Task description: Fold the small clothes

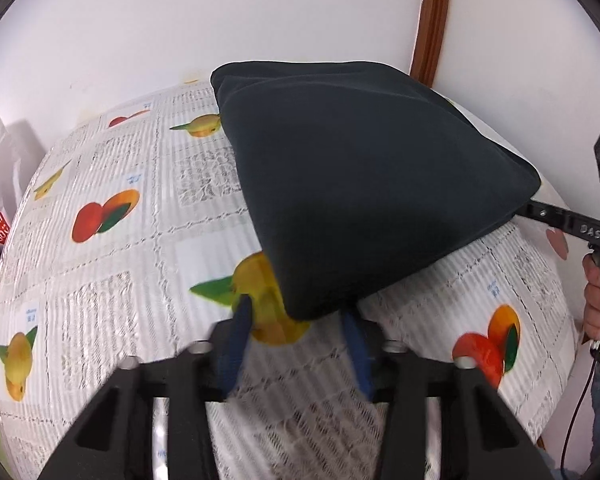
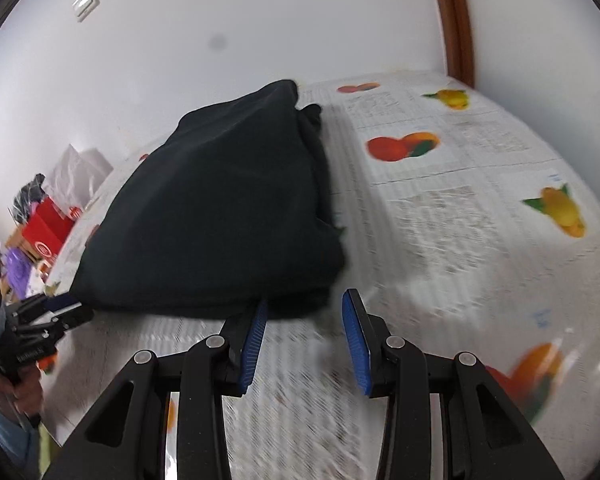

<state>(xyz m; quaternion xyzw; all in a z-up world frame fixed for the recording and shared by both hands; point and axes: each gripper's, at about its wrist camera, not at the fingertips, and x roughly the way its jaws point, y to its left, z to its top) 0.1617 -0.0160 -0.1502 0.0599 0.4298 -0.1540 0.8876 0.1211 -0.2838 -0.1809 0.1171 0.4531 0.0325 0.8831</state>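
Dark garment [image 1: 360, 184] looks soft, limp and light; we would pinch its near folded edge, both the left gripper [image 1: 296, 320] and the right gripper [image 2: 306, 312] parted, clamping nothing.

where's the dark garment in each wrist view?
Left wrist: dark garment fills centre to upper right, its near corner between the left tongs.
Right wrist: centre-left, its near edge by the right tongs.
Shared landmark: brown door frame.
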